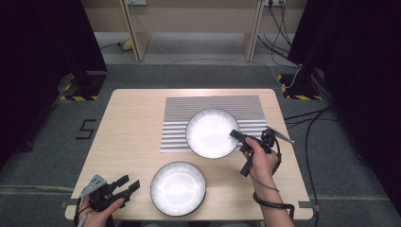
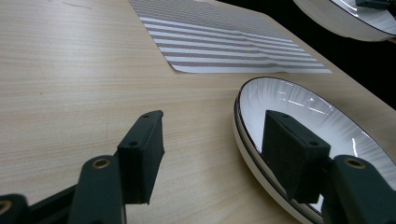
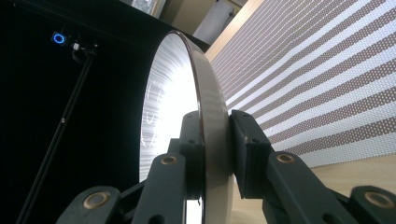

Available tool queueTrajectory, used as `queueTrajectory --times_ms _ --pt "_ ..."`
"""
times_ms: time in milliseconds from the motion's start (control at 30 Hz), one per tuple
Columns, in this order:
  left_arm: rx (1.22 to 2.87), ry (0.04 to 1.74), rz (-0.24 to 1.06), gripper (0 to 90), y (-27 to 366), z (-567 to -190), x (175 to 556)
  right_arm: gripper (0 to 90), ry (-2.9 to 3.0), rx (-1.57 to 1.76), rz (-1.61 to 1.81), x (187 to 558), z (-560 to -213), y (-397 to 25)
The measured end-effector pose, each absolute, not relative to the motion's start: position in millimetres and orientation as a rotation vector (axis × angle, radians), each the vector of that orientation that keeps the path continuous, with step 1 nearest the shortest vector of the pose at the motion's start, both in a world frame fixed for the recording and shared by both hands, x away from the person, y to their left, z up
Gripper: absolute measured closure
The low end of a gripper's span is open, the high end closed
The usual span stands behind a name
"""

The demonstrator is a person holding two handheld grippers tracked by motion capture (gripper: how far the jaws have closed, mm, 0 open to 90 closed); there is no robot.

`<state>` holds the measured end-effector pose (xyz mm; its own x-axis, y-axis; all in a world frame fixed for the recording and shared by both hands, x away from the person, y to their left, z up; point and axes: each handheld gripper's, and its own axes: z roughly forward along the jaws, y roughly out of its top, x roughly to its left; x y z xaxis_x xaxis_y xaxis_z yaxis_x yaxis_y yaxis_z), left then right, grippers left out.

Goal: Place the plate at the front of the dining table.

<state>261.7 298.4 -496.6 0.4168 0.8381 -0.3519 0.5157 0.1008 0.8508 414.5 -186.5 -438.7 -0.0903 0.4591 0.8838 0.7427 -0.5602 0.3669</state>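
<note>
Right claw (image 3: 215, 154) pinches glossy round ribbed plate's (image 3: 177, 102) rim.

At the lower left of the high view, the matte black two-jaw left gripper (image 1: 128, 184) carries a grey three-cornered plate (image 1: 96, 182). The matching black right gripper (image 1: 235, 134) shows brass-coloured pivot pins (image 3: 285, 158), rectangular black pads (image 3: 250, 154), and a trailing black cable (image 1: 272, 203).

Pretty sure I'm working in a lab or recording studio here, not anyone's home. My light wood table (image 1: 137, 137) sits on grey carpet (image 1: 42, 142) with black curtains (image 1: 42, 38) hanging off both far corners. There's yellow-black hazard tape (image 1: 78, 98) on the stand feet, loose cables (image 1: 302, 118) trailing past the right edge, and a bare wooden bench frame (image 1: 194, 23) behind the far edge.
</note>
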Motion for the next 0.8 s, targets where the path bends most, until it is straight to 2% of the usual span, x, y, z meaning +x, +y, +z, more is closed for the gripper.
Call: queueTrajectory --times_ms 800 --pt "1.568 1.231 0.363 38.2 297 -499 265 75.5 -1.27 -1.985 -1.731 432 -434 -192"
